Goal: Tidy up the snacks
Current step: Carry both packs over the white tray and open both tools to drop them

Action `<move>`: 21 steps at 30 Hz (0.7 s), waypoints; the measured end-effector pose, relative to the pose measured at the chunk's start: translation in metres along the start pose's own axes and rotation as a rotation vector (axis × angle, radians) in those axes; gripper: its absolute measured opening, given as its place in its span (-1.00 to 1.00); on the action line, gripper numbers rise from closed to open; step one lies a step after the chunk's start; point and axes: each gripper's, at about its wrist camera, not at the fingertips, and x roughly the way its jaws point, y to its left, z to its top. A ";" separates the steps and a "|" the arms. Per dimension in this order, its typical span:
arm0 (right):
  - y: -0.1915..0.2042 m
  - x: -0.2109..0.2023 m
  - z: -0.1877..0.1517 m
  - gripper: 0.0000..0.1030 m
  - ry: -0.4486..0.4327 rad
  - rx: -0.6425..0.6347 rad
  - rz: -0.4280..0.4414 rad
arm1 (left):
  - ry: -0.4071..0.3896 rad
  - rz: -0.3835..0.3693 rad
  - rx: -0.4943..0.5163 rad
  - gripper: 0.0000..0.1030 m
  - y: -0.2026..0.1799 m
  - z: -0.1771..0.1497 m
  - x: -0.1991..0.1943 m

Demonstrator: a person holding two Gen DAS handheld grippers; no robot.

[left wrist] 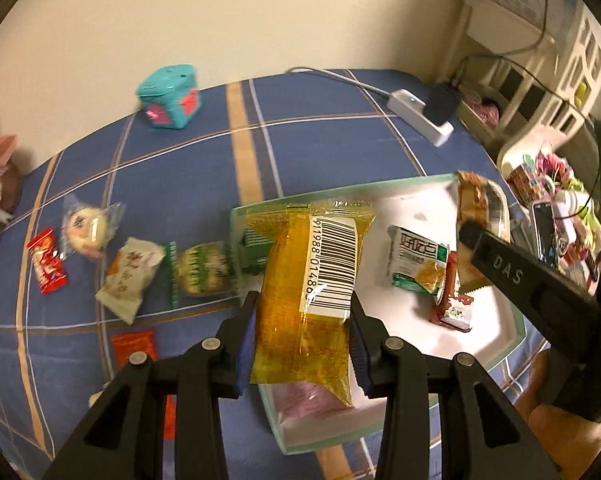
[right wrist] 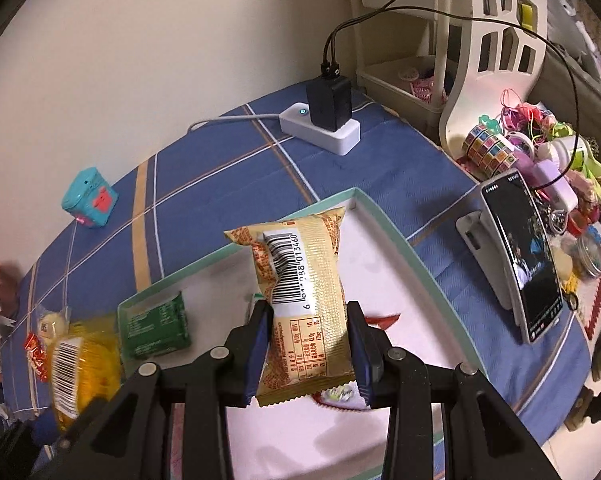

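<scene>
Two grippers, left gripper [left wrist: 302, 332] clamping yellow packet [left wrist: 312, 280], right gripper [right wrist: 307, 344] clamping tan packet [right wrist: 304, 292]

One tray [right wrist: 396, 236]; one teal box [left wrist: 168, 96]; one power strip [left wrist: 416, 114]; one phone [right wrist: 520, 256]; one yellow packet [left wrist: 308, 300]; one tan packet [right wrist: 304, 312].

A teal cube [right wrist: 89, 197], power strip [right wrist: 322, 131] and propped phone [right wrist: 520, 256] sit on the blue cloth [right wrist: 380, 176].

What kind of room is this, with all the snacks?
Probably a bedroom or a child's room at home. The snacks lie on a blue plaid cloth like a bedsheet, a white shelf stands against the wall, and a heap of colourful trinkets sits beside a phone.
</scene>
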 end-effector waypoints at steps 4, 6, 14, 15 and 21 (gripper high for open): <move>-0.006 0.009 0.006 -0.23 -0.008 0.000 0.000 | 0.008 0.002 0.030 -0.19 -0.016 0.003 0.018; -0.008 0.013 0.008 -0.23 -0.009 0.005 0.003 | 0.013 0.000 0.037 -0.19 -0.021 0.005 0.026; -0.017 0.030 0.015 -0.23 -0.006 0.011 -0.004 | 0.021 -0.005 0.051 -0.18 -0.034 0.009 0.050; -0.018 0.032 0.016 -0.23 -0.008 0.011 -0.007 | 0.022 -0.004 0.055 -0.18 -0.036 0.009 0.053; -0.025 0.037 0.017 -0.20 -0.004 0.021 -0.018 | 0.043 -0.005 0.040 -0.15 -0.038 0.009 0.061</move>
